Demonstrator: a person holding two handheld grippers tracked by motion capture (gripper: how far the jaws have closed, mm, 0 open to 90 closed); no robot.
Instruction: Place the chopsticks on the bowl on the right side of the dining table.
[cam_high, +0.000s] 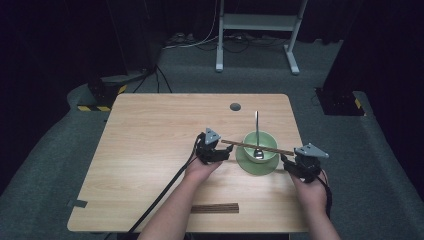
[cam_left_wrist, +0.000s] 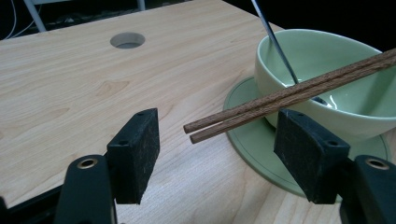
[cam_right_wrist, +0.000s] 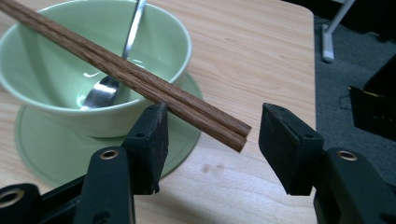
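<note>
A pair of brown wooden chopsticks (cam_high: 257, 147) (cam_left_wrist: 289, 95) (cam_right_wrist: 140, 77) lies across the rim of a pale green bowl (cam_high: 248, 141) (cam_left_wrist: 355, 128) (cam_right_wrist: 70, 119). The bowl stands on a matching saucer (cam_high: 245, 164) (cam_left_wrist: 252, 140) (cam_right_wrist: 51, 154), and a metal spoon (cam_high: 257, 130) (cam_left_wrist: 275, 42) (cam_right_wrist: 105, 88) leans in it with its handle pointing away. My left gripper (cam_high: 227, 150) (cam_left_wrist: 217, 135) is open, and the chopsticks' left ends lie between its jaws without being pressed. My right gripper (cam_high: 286, 159) (cam_right_wrist: 212, 126) is open around the right ends, which lie close to one pad.
A second dark wooden pair of chopsticks (cam_high: 215, 208) lies near the table's front edge. A round cable hole (cam_high: 235, 106) (cam_left_wrist: 127, 40) sits at the back of the table. The table's right edge is close to the right hand. A white frame (cam_high: 257, 30) stands on the floor behind.
</note>
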